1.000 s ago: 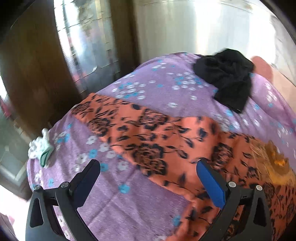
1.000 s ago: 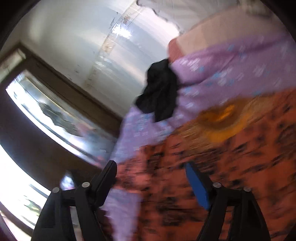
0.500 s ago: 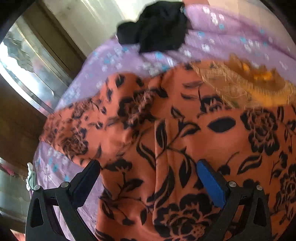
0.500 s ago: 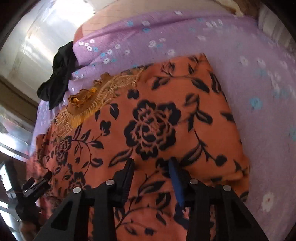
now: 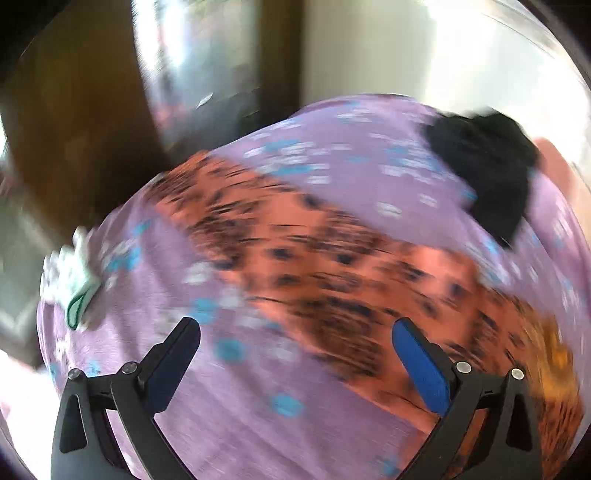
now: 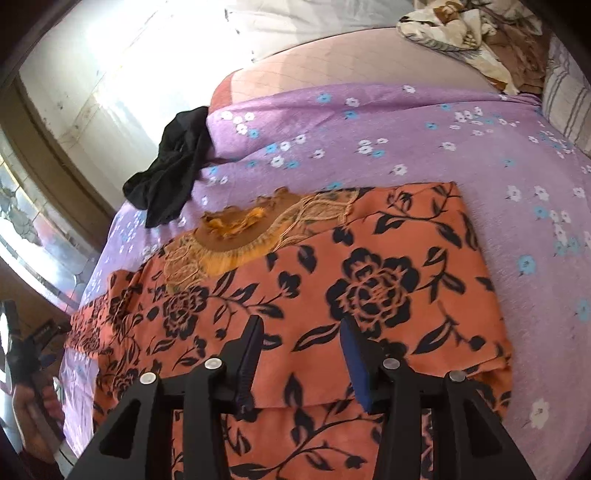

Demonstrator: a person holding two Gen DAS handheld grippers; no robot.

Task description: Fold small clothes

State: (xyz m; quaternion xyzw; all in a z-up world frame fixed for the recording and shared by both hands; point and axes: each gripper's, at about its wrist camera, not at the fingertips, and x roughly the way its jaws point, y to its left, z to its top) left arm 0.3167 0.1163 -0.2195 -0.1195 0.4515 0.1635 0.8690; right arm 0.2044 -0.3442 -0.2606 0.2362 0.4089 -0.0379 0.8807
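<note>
Right claw (image 6: 301,345): jaws partly apart and opening, low over the orange floral garment (image 6: 369,280) – a fold of its cloth lies between them; whether the pads touch it cannot be told
Left claw (image 5: 295,347): spread wide, nothing between the jaws, hanging above the purple sheet (image 5: 236,406) just beside the garment's edge; this view is smeared by motion
Orange floral garment: spread flat on the sheet, its near edge folded over on itself under the right claw, its embroidered neckline (image 6: 236,236) on the far side
Black garment (image 6: 173,166): crumpled beyond the neckline, at the sheet's far left edge, apart from the orange garment
White and green cloth (image 5: 74,284): small, at the sheet's left edge, well apart from the orange garment
Purple sheet: flowered, carries the orange garment and covers a bed
Patterned bedding (image 6: 454,26): bunched far beyond the orange garment – at the head of the bed
</note>
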